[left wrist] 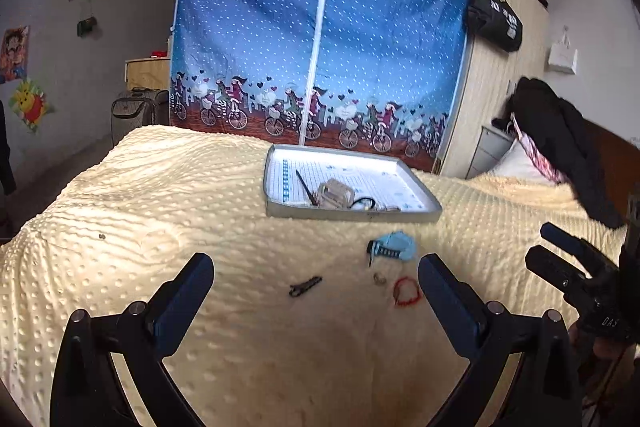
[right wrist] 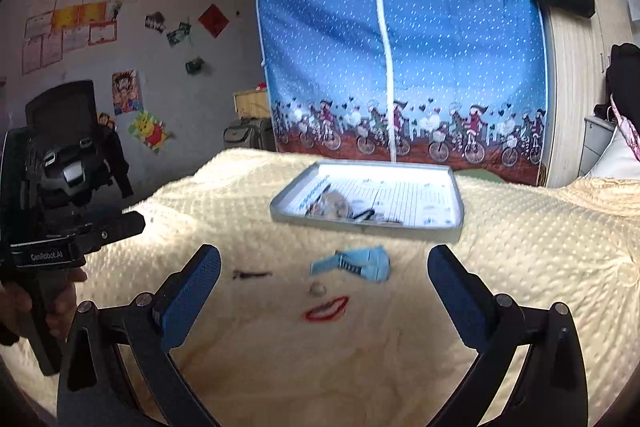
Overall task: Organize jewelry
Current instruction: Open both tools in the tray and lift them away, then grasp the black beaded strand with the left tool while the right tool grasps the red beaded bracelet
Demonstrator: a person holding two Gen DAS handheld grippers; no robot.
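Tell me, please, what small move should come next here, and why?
Probably lower the open right gripper onto the red bracelet. It lies loose on the yellow blanket, nearest that gripper's fingers, while the tray beyond already holds a few pieces. Both grippers are empty, so nothing needs setting down first.

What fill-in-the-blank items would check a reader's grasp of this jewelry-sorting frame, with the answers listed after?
1. The loose red bracelet lies on the ____ blanket, not in the tray.
2. Both the left gripper and the right gripper have their jaws ____.
3. The light blue watch lies between the red bracelet and the ____.
4. The black hair clip lies ____ the tray.

Answers: yellow; open; tray; outside
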